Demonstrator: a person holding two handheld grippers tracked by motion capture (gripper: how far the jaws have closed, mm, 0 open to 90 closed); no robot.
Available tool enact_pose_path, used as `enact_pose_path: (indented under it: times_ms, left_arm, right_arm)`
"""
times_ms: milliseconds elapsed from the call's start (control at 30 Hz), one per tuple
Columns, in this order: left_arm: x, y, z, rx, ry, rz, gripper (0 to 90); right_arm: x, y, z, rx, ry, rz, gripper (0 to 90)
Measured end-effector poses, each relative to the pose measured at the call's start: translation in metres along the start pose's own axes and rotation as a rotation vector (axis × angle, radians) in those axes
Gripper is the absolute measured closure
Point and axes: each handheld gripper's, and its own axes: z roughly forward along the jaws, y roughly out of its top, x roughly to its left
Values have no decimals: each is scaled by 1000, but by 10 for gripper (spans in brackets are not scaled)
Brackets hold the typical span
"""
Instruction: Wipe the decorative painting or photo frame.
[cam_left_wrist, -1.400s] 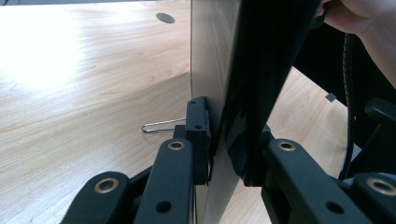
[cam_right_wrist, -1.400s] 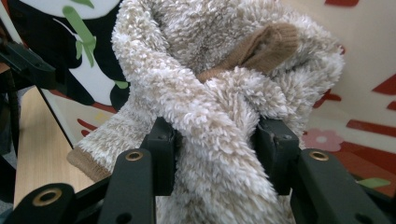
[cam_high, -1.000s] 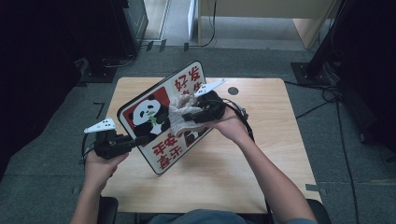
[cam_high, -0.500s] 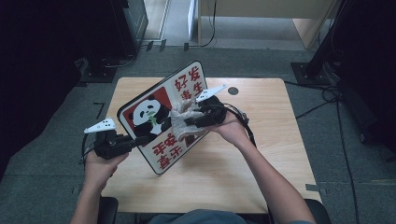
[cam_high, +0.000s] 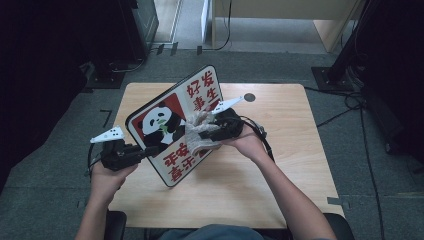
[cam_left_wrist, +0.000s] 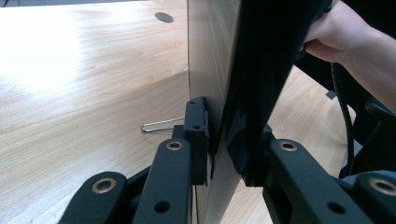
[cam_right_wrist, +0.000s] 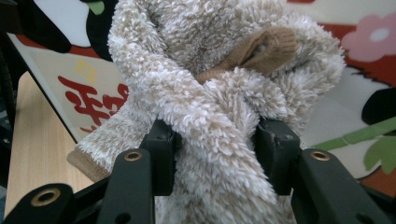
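Note:
A panda sign board (cam_high: 202, 90) with red characters stands tilted over the wooden table (cam_high: 280, 165). My left gripper (cam_high: 148, 150) is shut on the board's lower left edge; in the left gripper view the jaws clamp the board's thin edge (cam_left_wrist: 243, 70) at my left gripper (cam_left_wrist: 219, 140). My right gripper (cam_high: 202, 136) is shut on a fluffy beige glove (cam_high: 199, 131) that lies against the board's printed face. In the right gripper view the glove (cam_right_wrist: 215, 93) bulges between the jaws of my right gripper (cam_right_wrist: 215, 154), with the board (cam_right_wrist: 355, 60) right behind it.
A round cable hole (cam_high: 249, 97) sits near the table's far edge. A thin wire loop (cam_left_wrist: 159, 125) lies on the table (cam_left_wrist: 70, 93) behind the board. Cables (cam_high: 350, 102) run over the floor at the right. Dark furniture stands at the left.
My right gripper has slid the glove a little down the board's face, toward the person. The left gripper and the board have kept still.

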Motion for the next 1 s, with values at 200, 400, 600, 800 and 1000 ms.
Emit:
enact_pose_path:
  times_ms: [200,400,600,800,1000]
  left_arm:
    - [0,0,0,3,-9,-5,769]
    - [0,0,0,4,-12,-2,765]
    - [0,0,0,5,-15,-2,764]
    - [0,0,0,6,-20,-4,762]
    - [0,0,0,6,-24,-6,760]
  right_arm:
    - [-1,-7,3,10,6,7,559]
    - [-2,-14,8,15,9,20,558]
    - [-2,-22,11,28,16,31,558]
    - [-2,-28,15,52,13,34,558]
    - [-3,-37,19,68,12,44,557]
